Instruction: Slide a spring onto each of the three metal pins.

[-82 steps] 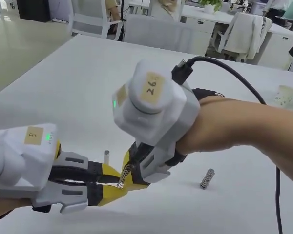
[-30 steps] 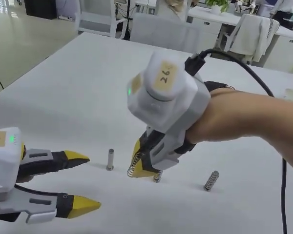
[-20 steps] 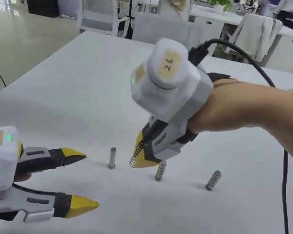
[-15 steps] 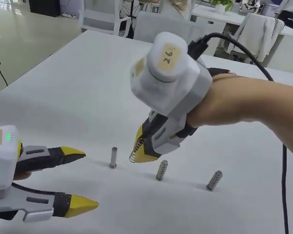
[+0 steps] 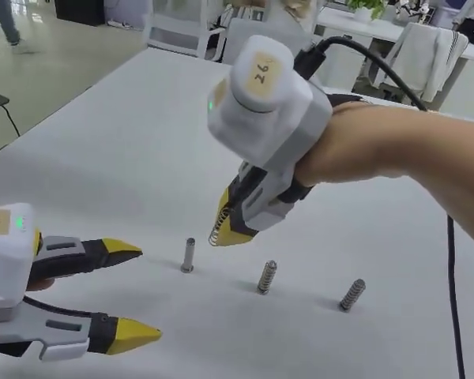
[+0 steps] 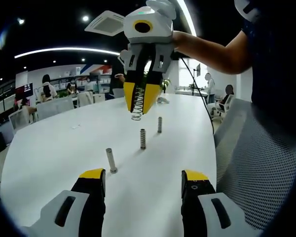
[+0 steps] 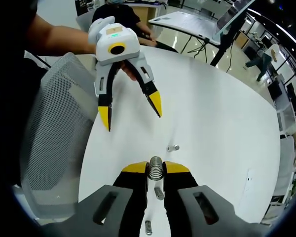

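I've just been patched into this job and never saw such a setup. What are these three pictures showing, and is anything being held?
There is no robot: a person holds a two-jaw tool in each hand. The head view comes from a camera on the person's headset; the two round pictures come from cameras riding on each tool. The right hand-held gripper is shut on a spring, above a white table. The left hand-held gripper is open and holds nothing. Three small metal pins stand on the table: the middle pin and the rightmost pin in the head view already wear springs; the bare pin has none yet.
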